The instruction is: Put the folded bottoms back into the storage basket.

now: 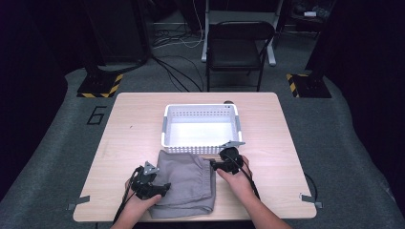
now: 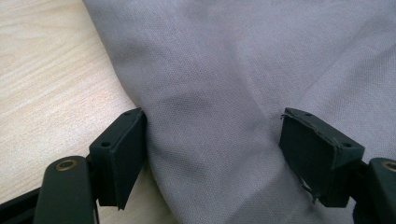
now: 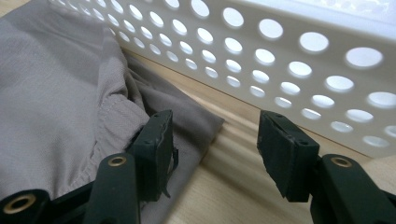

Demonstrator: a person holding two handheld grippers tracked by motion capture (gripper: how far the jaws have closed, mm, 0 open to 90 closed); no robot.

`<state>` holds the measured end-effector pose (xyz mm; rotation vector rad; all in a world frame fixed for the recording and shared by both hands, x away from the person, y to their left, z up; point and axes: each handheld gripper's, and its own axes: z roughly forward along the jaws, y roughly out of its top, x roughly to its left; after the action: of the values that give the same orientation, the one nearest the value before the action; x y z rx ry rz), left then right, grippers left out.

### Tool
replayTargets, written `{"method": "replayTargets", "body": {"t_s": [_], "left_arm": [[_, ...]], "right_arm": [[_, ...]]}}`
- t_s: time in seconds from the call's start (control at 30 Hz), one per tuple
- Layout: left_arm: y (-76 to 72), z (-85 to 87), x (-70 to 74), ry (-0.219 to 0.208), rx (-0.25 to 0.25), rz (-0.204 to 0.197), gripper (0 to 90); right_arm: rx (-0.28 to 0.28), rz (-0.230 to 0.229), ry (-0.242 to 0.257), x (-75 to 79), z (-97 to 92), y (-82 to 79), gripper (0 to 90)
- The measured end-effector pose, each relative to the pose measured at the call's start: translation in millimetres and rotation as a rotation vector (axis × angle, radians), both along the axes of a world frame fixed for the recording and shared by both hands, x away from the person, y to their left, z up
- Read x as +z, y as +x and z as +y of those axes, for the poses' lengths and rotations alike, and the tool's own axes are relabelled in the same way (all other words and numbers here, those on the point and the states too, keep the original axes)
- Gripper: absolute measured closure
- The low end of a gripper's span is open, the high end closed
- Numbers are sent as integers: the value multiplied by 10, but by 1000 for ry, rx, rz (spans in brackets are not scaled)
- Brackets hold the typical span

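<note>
- Where the wooden table (image 1: pixel 129 138) meets our edge of the high view, we see a folded grey garment (image 1: pixel 187 183) lying flat at about 6 o'clock from the table's middle.
- We find a white perforated basket (image 1: pixel 165 125) just beyond the garment at 12 o'clock, its near wall close to the cloth's far edge.
- We hold the left gripper (image 1: pixel 160 189) at the garment's 9 o'clock side, low toward the near corner; in the left gripper view its jaws stand wide apart, with grey fabric (image 2: pixel 224 93) spread between them and bare wood at the outer jaw.
- We hold the right gripper (image 1: pixel 215 165) at the garment's 2 o'clock corner, just in front of the basket; in the right gripper view its jaws are also apart, one resting by the gathered hem of the cloth (image 3: pixel 60 102), the other over bare table, beside the basket's holed wall (image 3: pixel 289 51).
- Neither gripper has anything pinched.
- Beyond the table at 12 o'clock a dark folding chair (image 1: pixel 237 47) stands on the grey floor.
</note>
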<state>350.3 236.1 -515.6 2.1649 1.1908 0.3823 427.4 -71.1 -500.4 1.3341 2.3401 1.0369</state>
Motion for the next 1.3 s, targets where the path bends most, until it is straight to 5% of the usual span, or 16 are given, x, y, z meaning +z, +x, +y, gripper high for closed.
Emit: {"method": "replayTargets", "body": {"t_s": [0.2, 0.43, 0.93, 1.3], "left_arm": [[1, 0, -2, -1, -1, -3, 237], [4, 1, -1, 1, -2, -2, 236], [7, -4, -5, -7, 2, -1, 235], [6, -6, -5, -7, 2, -1, 235]], "right_arm": [[27, 2, 33, 42, 55, -33, 445], [97, 59, -29, -14, 156, -93, 395], [88, 94, -1, -77, 117, -50, 411], [112, 101, -29, -79, 175, -131, 388]]}}
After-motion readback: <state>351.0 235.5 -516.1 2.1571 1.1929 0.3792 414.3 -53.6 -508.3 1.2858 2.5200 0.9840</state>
